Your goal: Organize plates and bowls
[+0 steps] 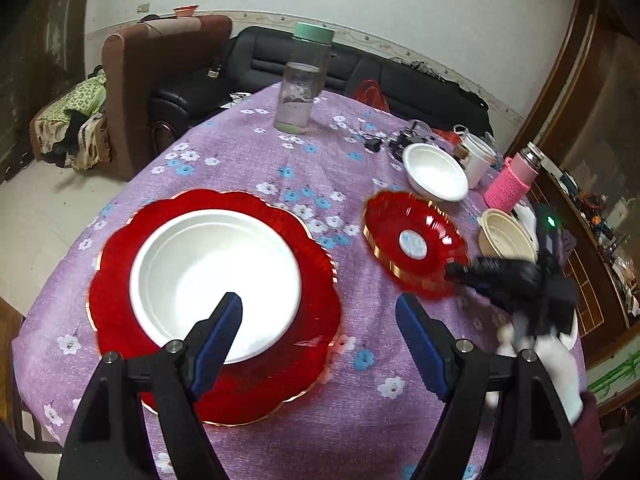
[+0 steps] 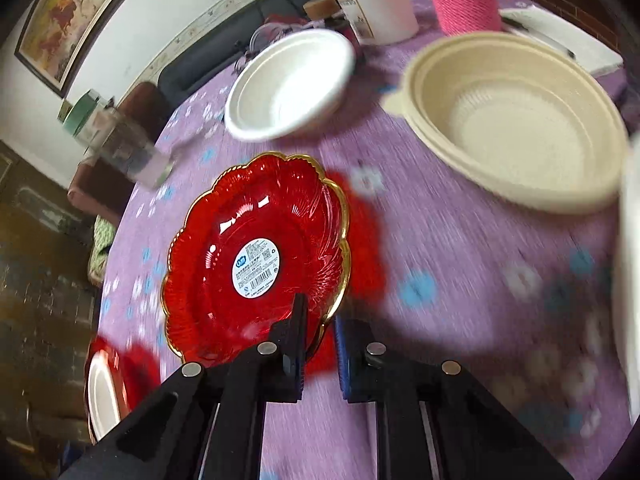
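Note:
A large red scalloped plate [image 1: 116,280] lies on the purple flowered tablecloth with a white bowl [image 1: 212,276] sitting in it. My left gripper [image 1: 318,304] hovers open over the right side of that bowl, holding nothing. My right gripper [image 2: 320,316] is shut on the gold rim of a smaller red plate [image 2: 256,248], which has a round label at its centre. In the left wrist view this small plate [image 1: 416,240] is tilted and held off the cloth by the right gripper [image 1: 456,270]. A second white bowl [image 2: 288,84] and a beige bowl [image 2: 516,120] stand behind it.
A clear bottle with a green lid [image 1: 300,92] stands at the far side of the table. A white jar [image 1: 478,156] and a pink-sleeved bottle [image 1: 510,184] crowd the right. A white-gloved hand [image 1: 556,372] holds the right gripper. Sofas stand beyond the table's far edge.

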A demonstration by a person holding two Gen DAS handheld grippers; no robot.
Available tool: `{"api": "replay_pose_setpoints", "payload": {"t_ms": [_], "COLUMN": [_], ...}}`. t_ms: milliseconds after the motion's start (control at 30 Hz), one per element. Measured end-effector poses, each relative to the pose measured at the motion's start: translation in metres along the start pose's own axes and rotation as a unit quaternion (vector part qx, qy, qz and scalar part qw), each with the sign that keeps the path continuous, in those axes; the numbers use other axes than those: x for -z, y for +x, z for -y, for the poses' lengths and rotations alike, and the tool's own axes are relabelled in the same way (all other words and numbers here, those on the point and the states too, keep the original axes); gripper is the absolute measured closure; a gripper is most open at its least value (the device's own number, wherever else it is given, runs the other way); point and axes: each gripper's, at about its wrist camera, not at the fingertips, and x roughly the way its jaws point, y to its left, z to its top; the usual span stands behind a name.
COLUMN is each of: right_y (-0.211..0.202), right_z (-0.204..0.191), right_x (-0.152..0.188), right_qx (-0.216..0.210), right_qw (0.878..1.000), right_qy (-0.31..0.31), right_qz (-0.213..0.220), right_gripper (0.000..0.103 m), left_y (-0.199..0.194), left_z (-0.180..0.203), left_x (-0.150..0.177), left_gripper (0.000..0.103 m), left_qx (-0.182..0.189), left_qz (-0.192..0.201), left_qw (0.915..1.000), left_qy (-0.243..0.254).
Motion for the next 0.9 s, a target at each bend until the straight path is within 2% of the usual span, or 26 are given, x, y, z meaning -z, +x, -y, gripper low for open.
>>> {"api": "replay_pose_setpoints", "payload": {"t_ms": [133,267,367,433,600,800,900], "right_y": [-0.034,-0.066,-0.082,-0.089,-0.095,-0.097,-0.095], "right_z": [0.019,0.043,0.057,0.063,0.072,0.076,0.078], "right_x": [0.04,0.08,0.096,0.102,0.105,0.106,0.107], "right_qx": [-0.014,0.01,0.022,0.029,0.035,0.031,0.025], "right_qw": [0.999,0.997,0.997,0.996,0.996,0.997,0.997], "right_qy": [-0.025,-0.057,-0.07,-0.077,-0.075,-0.073,-0.069], "right_qz": [-0.032,-0.045,-0.038,-0.029,-0.015,-0.004,-0.001], "right_gripper": [0.09,0.091,0.09,0.089,0.087,0.087,0.087], "left_y": [0.008,0.017,0.031,0.044,0.083,0.11,0.12], "left_z": [0.018,0.041,0.062,0.076,0.102,0.113,0.114], "left_x": [0.001,0.005,0.012,0.016,0.023,0.03,0.036], "left_gripper": [0.025,0.025,0.025,0.025,0.025,0.025,0.025], "left_qx": [0.011,0.024,0.04,0.049,0.041,0.028,0.037], "left_qz": [-0.016,-0.029,-0.05,-0.066,-0.098,-0.12,-0.138], "left_qw": [0.9996,0.9983,0.996,0.994,0.9891,0.9857,0.9834], "left_qy": [0.021,0.046,0.062,0.072,0.102,0.115,0.112]}}
